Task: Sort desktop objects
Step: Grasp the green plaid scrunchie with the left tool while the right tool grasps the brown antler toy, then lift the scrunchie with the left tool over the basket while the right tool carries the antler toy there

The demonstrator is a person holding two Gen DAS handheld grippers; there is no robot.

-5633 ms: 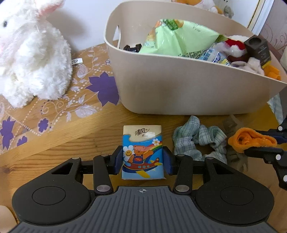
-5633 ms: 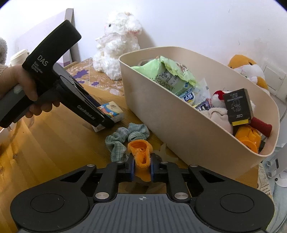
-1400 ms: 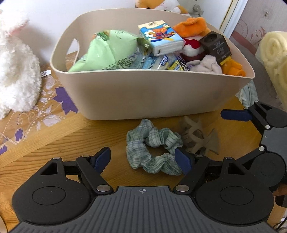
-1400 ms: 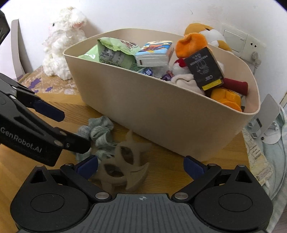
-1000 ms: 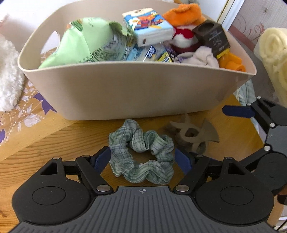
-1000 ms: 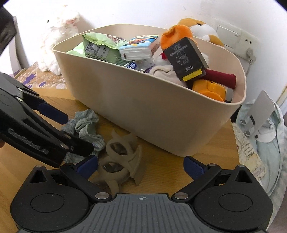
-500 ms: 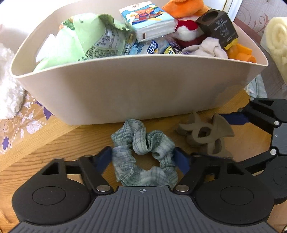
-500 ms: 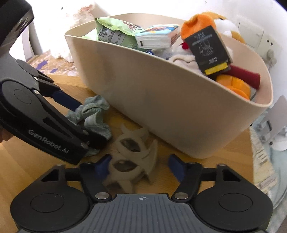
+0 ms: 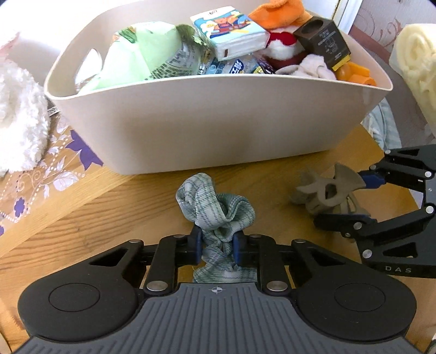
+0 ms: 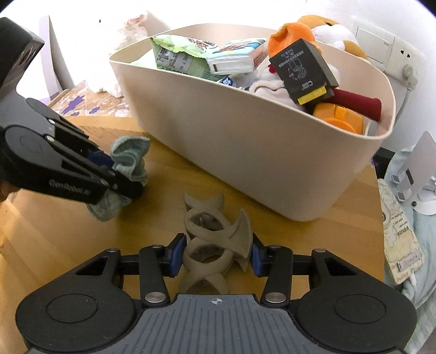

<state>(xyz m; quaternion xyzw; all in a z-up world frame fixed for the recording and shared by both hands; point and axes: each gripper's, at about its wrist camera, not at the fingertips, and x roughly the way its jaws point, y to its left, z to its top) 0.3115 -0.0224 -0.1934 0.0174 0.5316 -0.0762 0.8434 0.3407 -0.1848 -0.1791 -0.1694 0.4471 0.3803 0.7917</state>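
My left gripper (image 9: 217, 250) is shut on a green plaid scrunchie (image 9: 215, 209), bunched between the blue pads just above the wooden table. It also shows in the right wrist view (image 10: 128, 163). My right gripper (image 10: 215, 256) has closed on a grey-brown hair claw clip (image 10: 215, 237), its pads touching both sides. The clip also shows in the left wrist view (image 9: 327, 190). A beige bin (image 9: 218, 122) stands behind, full of items: a tissue pack (image 9: 229, 35), a green snack bag (image 9: 144, 57), an orange cloth (image 9: 280, 13) and a black box (image 9: 321, 43).
A white plush rabbit (image 9: 19, 122) sits at the left on a purple-flowered mat (image 9: 54, 168). A plush toy (image 10: 327, 30) and a wall socket (image 10: 392, 57) lie behind the bin. The table's right edge (image 10: 377, 217) is close, with a metal stand (image 10: 419, 168) beyond.
Both grippers have closed: the left on the scrunchie, squeezing it into a bunch, the right on the claw clip. Earlier, the tissue pack and the orange cloth went into the bin.
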